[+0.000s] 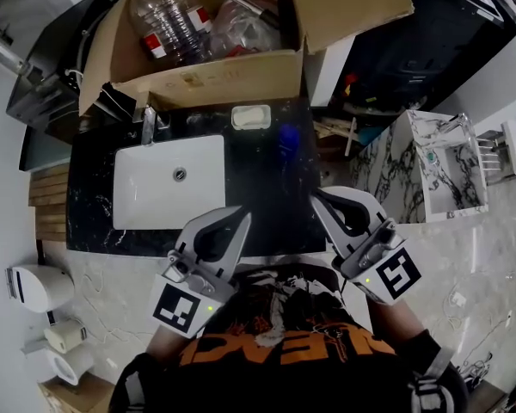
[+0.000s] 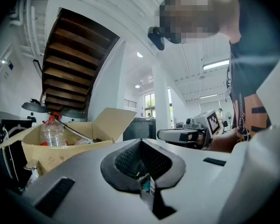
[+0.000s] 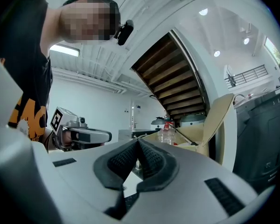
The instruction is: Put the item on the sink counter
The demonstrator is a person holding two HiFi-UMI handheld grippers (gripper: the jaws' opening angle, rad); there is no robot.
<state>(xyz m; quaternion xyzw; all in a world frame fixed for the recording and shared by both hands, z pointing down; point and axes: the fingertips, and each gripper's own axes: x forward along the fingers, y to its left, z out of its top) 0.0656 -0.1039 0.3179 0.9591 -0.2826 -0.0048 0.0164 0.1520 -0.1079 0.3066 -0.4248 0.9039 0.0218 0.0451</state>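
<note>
An open cardboard box (image 1: 198,80) with clear plastic bottles (image 1: 168,20) in it stands at the back of the black sink counter (image 1: 267,179). My left gripper (image 1: 242,215) hovers over the counter's front edge, right of the white basin (image 1: 168,179), jaws shut and empty. My right gripper (image 1: 317,199) is held near the counter's front right corner, also shut with nothing in it. In the left gripper view the shut jaws (image 2: 141,142) point toward the box (image 2: 70,148) and a bottle (image 2: 52,130). The right gripper view shows shut jaws (image 3: 138,142) and the bottle (image 3: 166,133).
A white soap dish (image 1: 250,116) lies behind the basin and a faucet (image 1: 148,123) stands at its back left. A toilet (image 1: 39,286) is on the left, and a small marble sink unit (image 1: 439,166) on the right. Dark appliances stand behind.
</note>
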